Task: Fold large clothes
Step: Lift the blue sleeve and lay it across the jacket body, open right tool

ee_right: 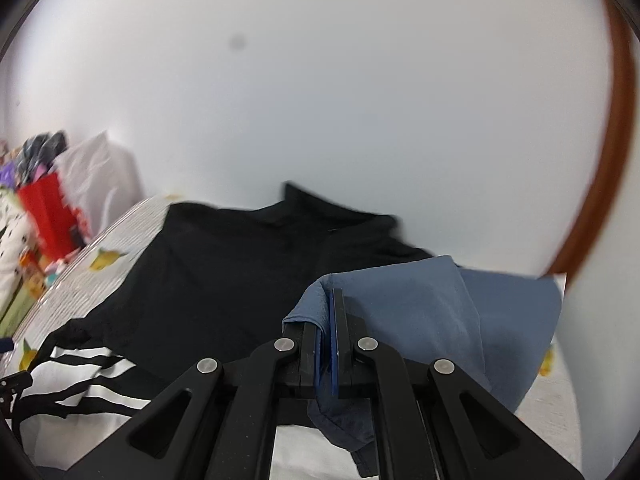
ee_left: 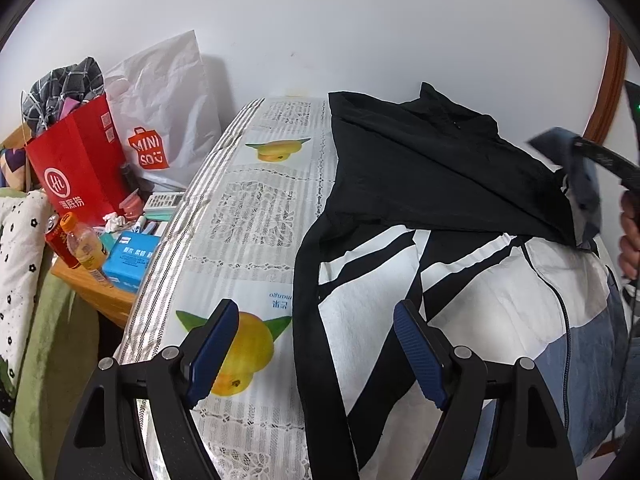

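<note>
Only the right wrist view shows the grip itself: the right gripper (ee_right: 329,336) is clenched on a fold of the blue sleeve (ee_right: 400,312), the cloth bunched between its two pads and draped off to the right. That view is blurred, so little else in it reads clearly beyond the black upper part of the jacket (ee_right: 224,280) lying ahead against the wall.

From the left wrist view the whole garment shows: the jacket (ee_left: 440,184) lies spread on the table, black across the top, white with black stripes lower down, blue at the right edge. The left gripper (ee_left: 316,356) hangs released above the jacket's near left edge, its blue pads wide apart and holding nothing. At the far right of this view the other gripper lifts the blue cloth, with part of a hand (ee_left: 630,236) behind it.

The tablecloth (ee_left: 248,216) is pale, with lace-like panels and printed yellow fruit. Behind stands a plain white wall (ee_left: 360,32). To the left, a wooden side table is crowded with a red paper bag (ee_left: 80,160), a white shopping bag (ee_left: 168,108), a drink bottle (ee_left: 86,246) and a blue box (ee_left: 132,258).
</note>
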`<state>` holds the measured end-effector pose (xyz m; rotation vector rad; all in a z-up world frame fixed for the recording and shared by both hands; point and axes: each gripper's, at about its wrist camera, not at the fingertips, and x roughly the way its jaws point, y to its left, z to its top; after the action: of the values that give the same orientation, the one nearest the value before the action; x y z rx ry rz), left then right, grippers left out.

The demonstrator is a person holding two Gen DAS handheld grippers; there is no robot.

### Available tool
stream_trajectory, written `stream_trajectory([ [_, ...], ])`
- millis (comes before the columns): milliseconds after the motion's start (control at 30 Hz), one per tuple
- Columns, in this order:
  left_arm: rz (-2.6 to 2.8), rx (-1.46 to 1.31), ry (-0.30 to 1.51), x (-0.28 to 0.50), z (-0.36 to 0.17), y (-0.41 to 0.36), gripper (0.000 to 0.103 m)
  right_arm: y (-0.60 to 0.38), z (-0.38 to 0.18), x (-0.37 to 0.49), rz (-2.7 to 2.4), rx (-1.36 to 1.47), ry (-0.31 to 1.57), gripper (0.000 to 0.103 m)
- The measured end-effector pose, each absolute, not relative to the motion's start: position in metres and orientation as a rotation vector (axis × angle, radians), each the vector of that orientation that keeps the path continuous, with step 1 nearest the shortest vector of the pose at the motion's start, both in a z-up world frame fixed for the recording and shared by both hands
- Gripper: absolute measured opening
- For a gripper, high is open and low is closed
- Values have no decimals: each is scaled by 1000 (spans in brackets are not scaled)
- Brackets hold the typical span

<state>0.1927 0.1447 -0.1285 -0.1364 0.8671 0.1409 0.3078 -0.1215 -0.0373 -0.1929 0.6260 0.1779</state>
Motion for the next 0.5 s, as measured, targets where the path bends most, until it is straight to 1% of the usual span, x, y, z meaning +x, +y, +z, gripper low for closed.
stream_trajectory([
  [233,141,-144,883,193,-131,149,78,-81,-71,326,234,-198,695,3],
  [300,145,-144,884,193,-131,150,78,-75,-80,334,229,-212,699,9],
  [333,147,-146,885,193,-131,151,78,-76,-82,333,216,-220,704,21],
  [367,148,-148,886,193,-130,151,78,-77,-84,337,207,-221,708,36],
  [400,147,-151,886,193,-129,151,78,-81,-84,335,199,-216,708,43],
  [433,146,-151,886,193,-129,150,78,-87,-84,334,184,-208,717,59],
  [467,145,-147,885,193,-127,148,78,-94,-84,331,173,-201,733,72],
  [500,142,-142,882,194,-125,146,78,-100,-85,328,175,-193,746,75],
])
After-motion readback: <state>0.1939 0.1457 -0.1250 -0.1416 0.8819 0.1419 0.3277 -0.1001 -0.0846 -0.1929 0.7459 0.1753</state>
